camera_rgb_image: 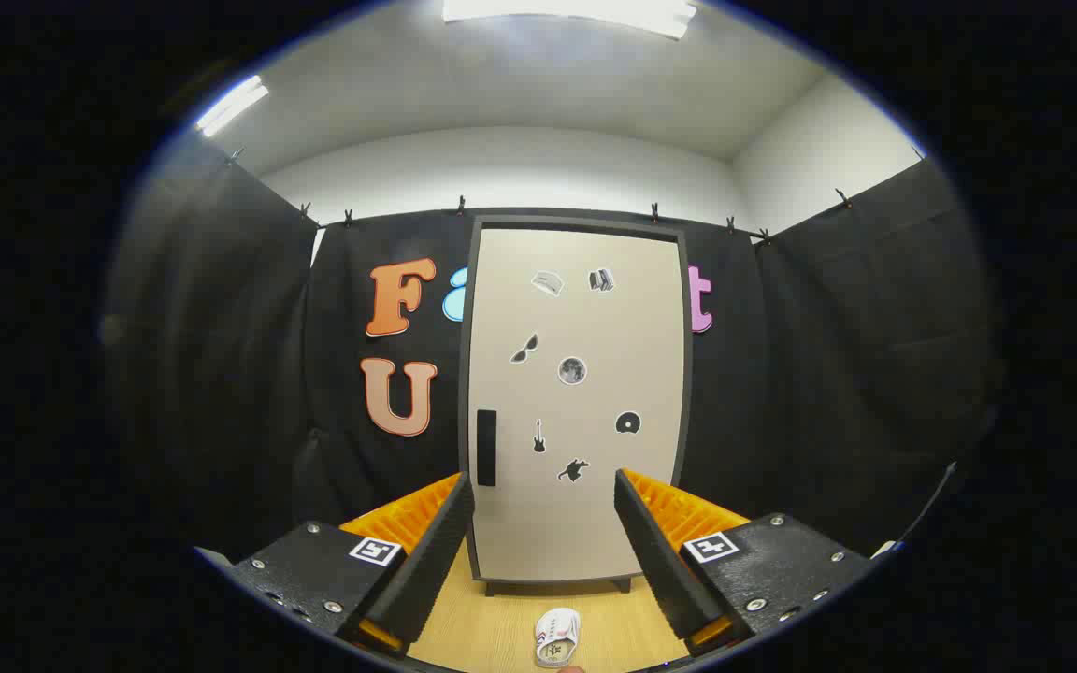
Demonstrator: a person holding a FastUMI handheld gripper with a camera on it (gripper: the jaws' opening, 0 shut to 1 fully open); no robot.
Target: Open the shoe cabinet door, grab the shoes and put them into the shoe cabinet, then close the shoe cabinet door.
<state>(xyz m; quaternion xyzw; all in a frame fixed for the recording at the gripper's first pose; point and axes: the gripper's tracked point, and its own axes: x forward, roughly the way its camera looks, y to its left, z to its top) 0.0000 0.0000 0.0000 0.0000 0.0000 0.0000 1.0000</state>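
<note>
Wooden floor (501,626) before closed shoe cabinet (580,402); gripper (544,509) level, fingers spread empty, shoe (557,637) between them

Black cloth (221,374) hangs as the booth's wall on the left, far and right sides, held along its top edge by small clips (461,203). Above it rise white walls (520,168) and a ceiling with two bright light panels (567,11). Near, the floor is light wood (492,626).

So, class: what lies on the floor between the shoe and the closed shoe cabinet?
Nothing: in the gripper view, bare wooden floor separates the shoe from the shoe cabinet; the open tool holds nothing.
</note>
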